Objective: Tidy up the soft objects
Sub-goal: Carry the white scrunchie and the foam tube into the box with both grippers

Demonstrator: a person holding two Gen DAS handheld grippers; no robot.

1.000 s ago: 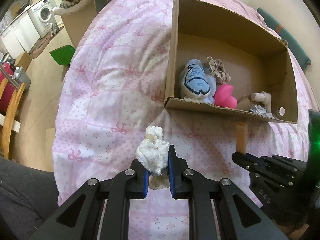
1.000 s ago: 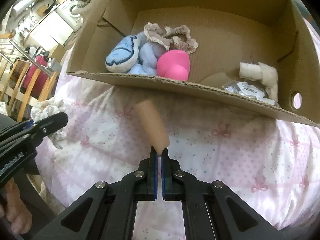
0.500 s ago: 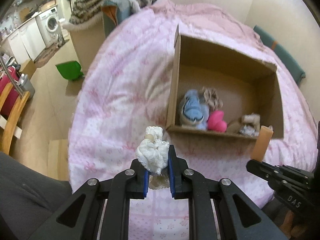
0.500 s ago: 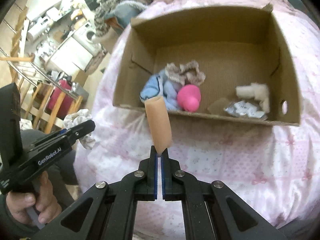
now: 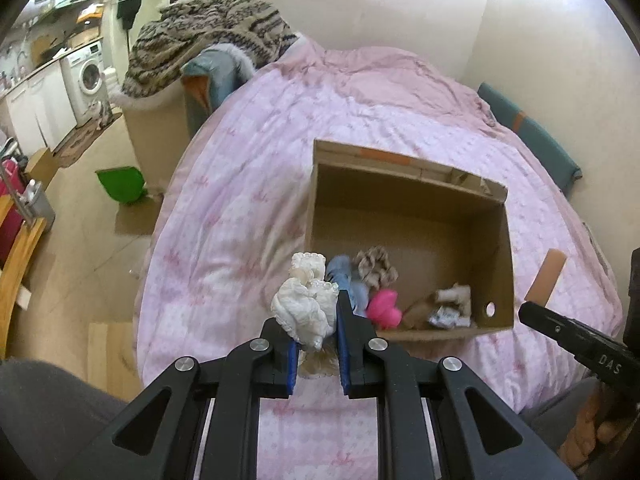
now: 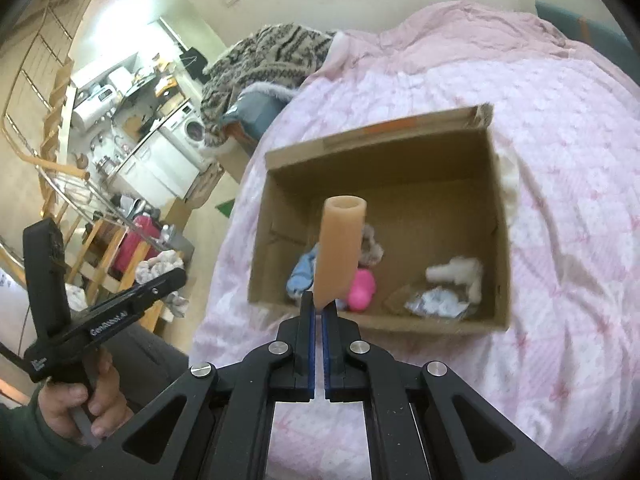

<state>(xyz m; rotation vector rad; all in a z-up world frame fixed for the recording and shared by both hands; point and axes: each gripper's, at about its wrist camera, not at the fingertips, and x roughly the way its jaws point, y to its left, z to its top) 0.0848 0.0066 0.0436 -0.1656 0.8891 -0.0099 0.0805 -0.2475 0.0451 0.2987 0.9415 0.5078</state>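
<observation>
in our left gripper (image 5: 316, 312) we hold a bunched white lace-trimmed cloth (image 5: 306, 306), pinched between the blue-padded fingers. in our right gripper (image 6: 319, 304) the jaws are nearly together on the flattened end of a tan soft rubber tube (image 6: 339, 250), which stands up and away from us. both soft things are held above the near side of an open brown cardboard box (image 5: 496, 264) that sits on a pink quilted bedspread (image 5: 240, 200).

compared with a second ago, both grippers have risen well away from the bed: the box looked large and close then, and now we look down into it from higher up, with much more of the room in view. both holds are unchanged.

inside the box, along its near wall, lie a blue plush piece (image 6: 302, 274), a beige ruffled scrunchie (image 5: 374, 266), a bright pink rounded toy (image 6: 362, 290), a fluffy white toy (image 6: 460, 272) and a crinkled clear packet (image 6: 436, 304). the tube hides part of the blue plush in the right view. on the far left a patterned knit blanket (image 5: 208, 36) drapes over furniture, and a green dustpan (image 5: 122, 184) lies on the floor.
</observation>
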